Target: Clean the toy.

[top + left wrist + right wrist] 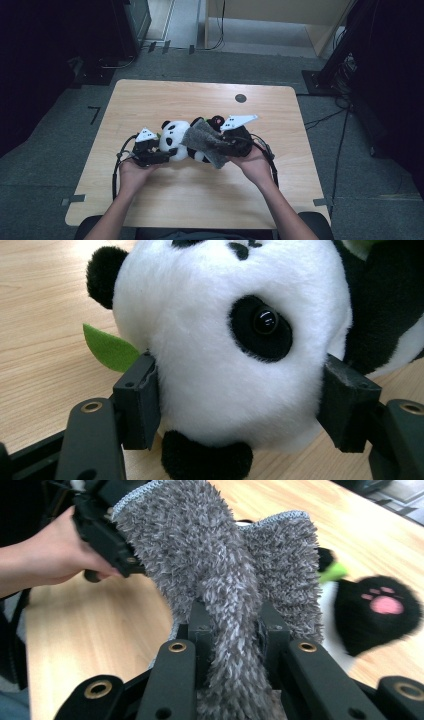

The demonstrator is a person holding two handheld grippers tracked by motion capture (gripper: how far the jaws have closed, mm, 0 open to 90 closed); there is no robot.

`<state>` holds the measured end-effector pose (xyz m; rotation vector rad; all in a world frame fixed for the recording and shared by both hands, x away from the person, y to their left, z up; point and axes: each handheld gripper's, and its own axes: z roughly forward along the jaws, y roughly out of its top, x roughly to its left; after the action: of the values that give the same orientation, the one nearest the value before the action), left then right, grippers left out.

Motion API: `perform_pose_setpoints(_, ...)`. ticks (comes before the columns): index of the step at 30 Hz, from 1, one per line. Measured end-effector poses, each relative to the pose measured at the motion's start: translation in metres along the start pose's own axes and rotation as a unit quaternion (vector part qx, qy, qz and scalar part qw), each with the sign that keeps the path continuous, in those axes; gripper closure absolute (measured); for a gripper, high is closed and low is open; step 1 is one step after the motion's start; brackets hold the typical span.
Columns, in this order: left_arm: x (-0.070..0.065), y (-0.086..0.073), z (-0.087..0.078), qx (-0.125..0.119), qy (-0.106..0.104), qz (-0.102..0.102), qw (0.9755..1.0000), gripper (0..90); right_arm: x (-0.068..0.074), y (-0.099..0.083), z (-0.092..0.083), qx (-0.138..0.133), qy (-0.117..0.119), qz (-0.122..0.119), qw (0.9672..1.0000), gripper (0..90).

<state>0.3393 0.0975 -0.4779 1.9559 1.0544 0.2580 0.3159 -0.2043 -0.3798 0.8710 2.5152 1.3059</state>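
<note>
Here the left tongs [159, 152] are gripping the plush panda [176, 140] by its white head [225, 340], one black pad pressing into the fur on each side, so they are pinching it and pinning it in place. The panda is lying on its side on the wooden bench [150, 200], near the middle, just in front of the person's two hands; its round black ear [102, 275] and a small green felt leaf [110, 347] are showing beside the left pad. The left hand [132, 172] is resting low on the bench behind the tongs.

Moving rightward, a shaggy grey cloth [207, 142] is draping over the panda's body, covering the middle of the toy while the head is staying bare. In the right gripper view the right tongs [232, 630] are pressed together on a bunched fold of that cloth [220, 570], with the loose part hanging forward toward the left hand. A black paw with a pink pad [382, 605] is peeking out at the far right, just beside the cloth's edge.

Judging from this, the step in hand looks like wiping or wrapping the panda with the cloth while the left tongs are steadying it. The next move is probably calling for the right tongs to be drawing the cloth across the fur without tugging the toy loose, so the left grip needs to be holding firm and the cloth must not slip from its pinch.
</note>
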Motion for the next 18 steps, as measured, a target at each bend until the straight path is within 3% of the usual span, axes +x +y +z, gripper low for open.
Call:
perform_pose_setpoints(11, 0.001, 0.001, 0.000, 0.004, -0.002, -0.002, 1.0000, 29.3, 0.034, -0.003, 0.022, 0.022, 0.036, -0.018, 0.9990, 75.0)
perform_pose_setpoints(14, 0.001, 0.001, 0.000, 0.004, -0.002, -0.002, 1.0000, 29.3, 0.043, -0.007, 0.030, 0.037, 0.038, -0.031, 0.9981, 75.0)
perform_pose_setpoints(18, 0.001, 0.001, 0.000, 0.005, -0.002, -0.003, 1.0000, 29.3, 0.050, -0.014, 0.042, 0.056, 0.054, -0.031, 0.9965, 75.0)
